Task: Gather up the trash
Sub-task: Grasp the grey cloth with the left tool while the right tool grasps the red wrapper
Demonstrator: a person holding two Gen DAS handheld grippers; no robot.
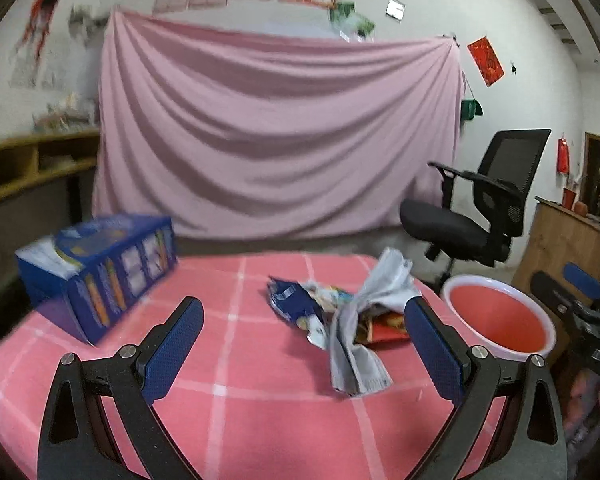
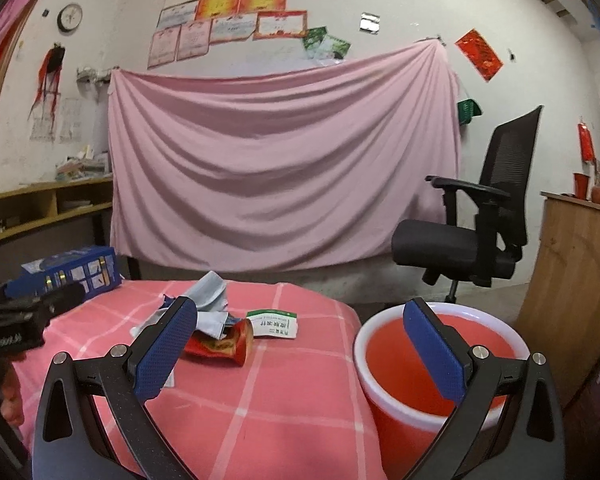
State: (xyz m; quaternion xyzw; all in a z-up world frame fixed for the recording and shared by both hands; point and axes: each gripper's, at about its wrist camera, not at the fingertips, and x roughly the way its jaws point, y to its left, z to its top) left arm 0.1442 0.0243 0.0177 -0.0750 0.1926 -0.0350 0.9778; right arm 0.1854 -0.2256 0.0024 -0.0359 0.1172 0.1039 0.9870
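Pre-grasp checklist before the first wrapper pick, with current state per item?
1. Left gripper open, holding nothing: ok.
2. Right gripper open, holding nothing: ok.
3. Trash in view on the checked tablecloth: grey wrapper, blue wrapper, red wrapper, white sachet: ok.
4. Red bin upright, mouth open, beside the table edge: ok.
5. Wrappers separated for a single pick: not ok, the grey, blue and red ones overlap.
6. Blue carton, trash or not: cannot tell.
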